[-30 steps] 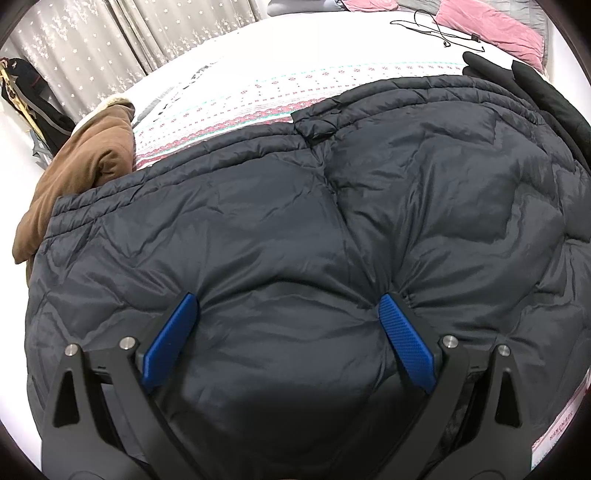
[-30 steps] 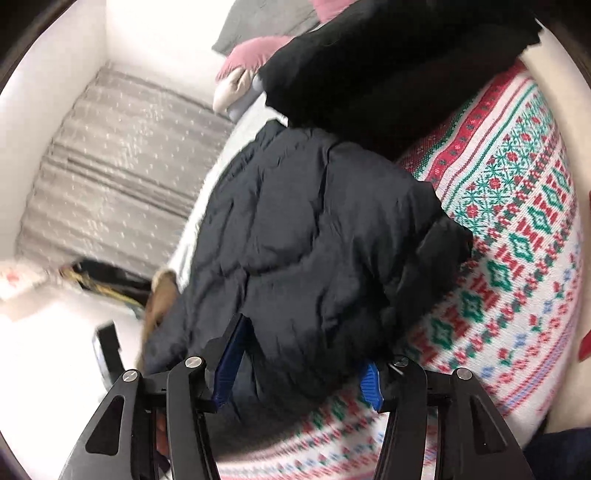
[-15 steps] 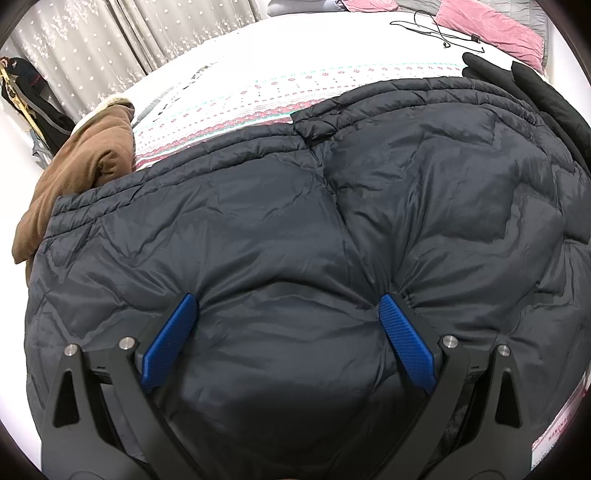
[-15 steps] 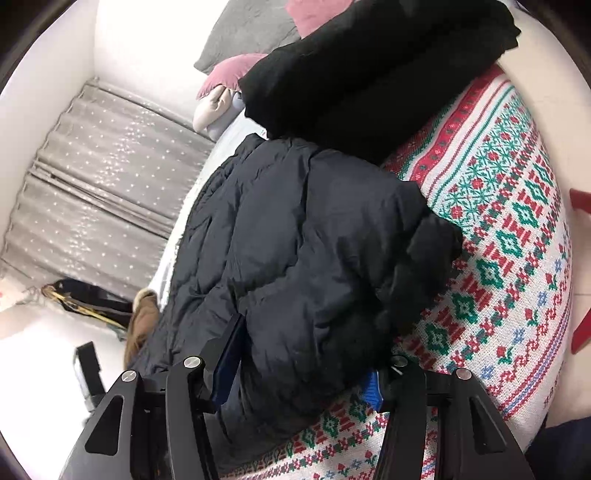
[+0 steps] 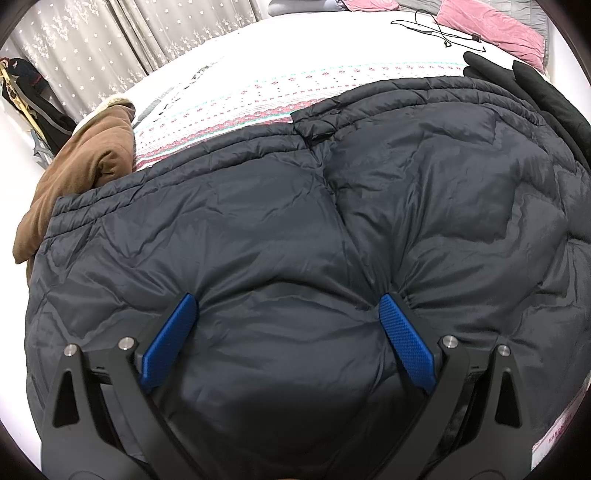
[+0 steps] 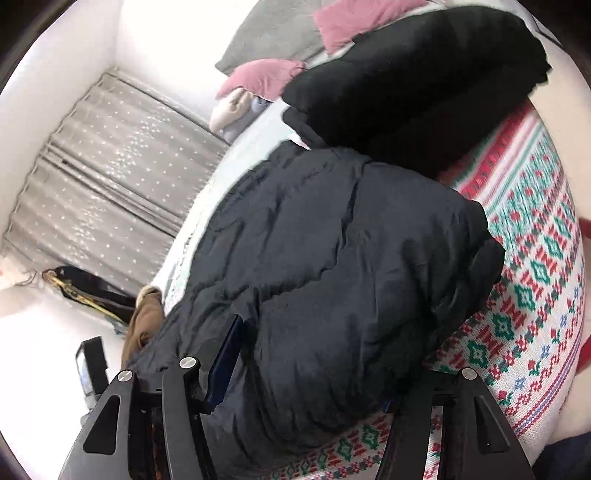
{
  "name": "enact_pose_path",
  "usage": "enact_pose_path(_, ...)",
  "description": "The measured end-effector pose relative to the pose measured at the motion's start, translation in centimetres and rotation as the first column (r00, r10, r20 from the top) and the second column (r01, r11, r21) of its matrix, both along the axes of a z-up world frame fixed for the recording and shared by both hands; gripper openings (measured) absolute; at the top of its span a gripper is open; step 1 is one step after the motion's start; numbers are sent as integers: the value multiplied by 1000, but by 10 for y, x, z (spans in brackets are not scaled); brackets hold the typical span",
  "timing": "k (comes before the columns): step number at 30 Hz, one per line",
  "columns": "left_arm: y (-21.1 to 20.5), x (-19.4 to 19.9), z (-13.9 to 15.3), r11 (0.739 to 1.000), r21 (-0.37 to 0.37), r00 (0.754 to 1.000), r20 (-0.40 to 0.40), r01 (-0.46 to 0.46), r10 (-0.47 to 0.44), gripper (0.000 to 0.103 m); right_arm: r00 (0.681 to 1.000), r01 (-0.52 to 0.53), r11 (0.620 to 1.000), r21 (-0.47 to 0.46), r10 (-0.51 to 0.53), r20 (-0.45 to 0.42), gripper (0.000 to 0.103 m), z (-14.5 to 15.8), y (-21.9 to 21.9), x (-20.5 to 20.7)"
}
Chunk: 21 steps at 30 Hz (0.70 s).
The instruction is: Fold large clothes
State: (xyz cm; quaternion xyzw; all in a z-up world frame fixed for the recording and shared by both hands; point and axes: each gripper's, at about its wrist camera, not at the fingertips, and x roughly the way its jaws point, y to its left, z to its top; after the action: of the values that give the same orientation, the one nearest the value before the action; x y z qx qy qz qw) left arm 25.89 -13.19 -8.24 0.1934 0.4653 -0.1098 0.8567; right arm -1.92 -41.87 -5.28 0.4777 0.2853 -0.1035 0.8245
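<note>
A large dark navy puffer jacket lies spread on a bed over a patterned knit blanket. My left gripper is wide open, its blue pads pressed down on the padded jacket with a bulge of fabric between them. In the right wrist view the same jacket lies folded into a thick bundle. My right gripper is open around the bundle's near edge, the left blue pad against the fabric; the right pad is mostly hidden under the jacket.
A brown coat lies at the jacket's left end. Folded black garments sit past the jacket's right end. Pink pillows and a cable lie at the bed's far side. Grey curtains hang behind.
The left gripper has stayed still on the jacket. The right gripper has pushed further onto the jacket bundle and tilted, so the fabric now covers its right pad.
</note>
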Motion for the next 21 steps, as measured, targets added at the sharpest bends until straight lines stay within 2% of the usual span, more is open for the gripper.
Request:
enact_pose_path(3,0,1,0,1000,2,1000,2,0,0,100,1000,6,1000,17,-5,-5,57,-5,-3,3)
enact_pose_path(8,0,0,-1,1000,3,1000,4,0,0,100,999,-10,999,-50,12,47,26,12,0,-1)
enact_pose_path(12,0,0,0,1000,-1,1000,2,-5,5,100,999,-25,993,-114,29,40,17,23,4,5)
enact_pose_path(15,4,0,5,1000,-22,1000,-22,-5,4,100,999,-31,978,-205,39,33,13,40,11,12)
enact_pose_path(18,8,-2,9,998,-57,999,-35,-1,-1,100,998,-35,938,-345,52,41,12,68,24,16)
enact_pose_path(21,1,-9,7,998,-57,999,-26,23,-24,100,996,-34,858,-513,72,54,12,96,40,8)
